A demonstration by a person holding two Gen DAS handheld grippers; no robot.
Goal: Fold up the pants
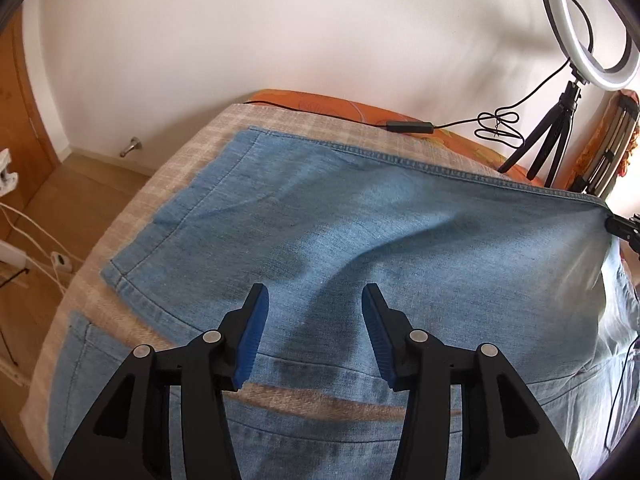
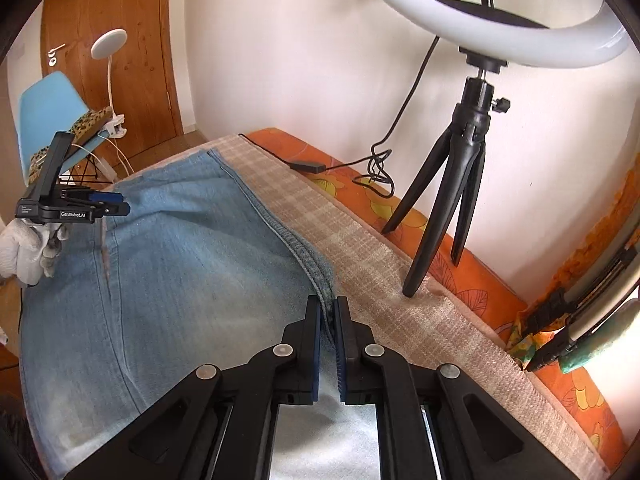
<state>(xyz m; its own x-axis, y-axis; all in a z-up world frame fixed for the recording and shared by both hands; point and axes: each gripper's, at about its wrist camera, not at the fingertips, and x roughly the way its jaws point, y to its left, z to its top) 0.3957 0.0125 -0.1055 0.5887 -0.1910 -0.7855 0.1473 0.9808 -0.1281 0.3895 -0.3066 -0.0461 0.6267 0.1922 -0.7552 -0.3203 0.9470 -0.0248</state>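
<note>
Light blue denim pants (image 1: 360, 240) lie spread over a beige checked cloth (image 1: 188, 152) on a bed. One leg is doubled over the other, with its hem at the left. My left gripper (image 1: 315, 300) is open and empty, hovering over the upper leg. It also shows in the right wrist view (image 2: 116, 202), held in a white glove. My right gripper (image 2: 328, 312) is shut on the stitched side seam of the pants (image 2: 180, 260), lifting that edge. Its tip shows at the right edge of the left wrist view (image 1: 624, 228).
A ring light on a black tripod (image 2: 452, 200) stands on the orange flowered mattress (image 2: 472, 268) close to my right gripper, with its cable and switch box (image 2: 308, 167) along the wall. A blue chair (image 2: 52, 108), wooden door (image 2: 120, 0) and wooden floor (image 1: 80, 200) lie left.
</note>
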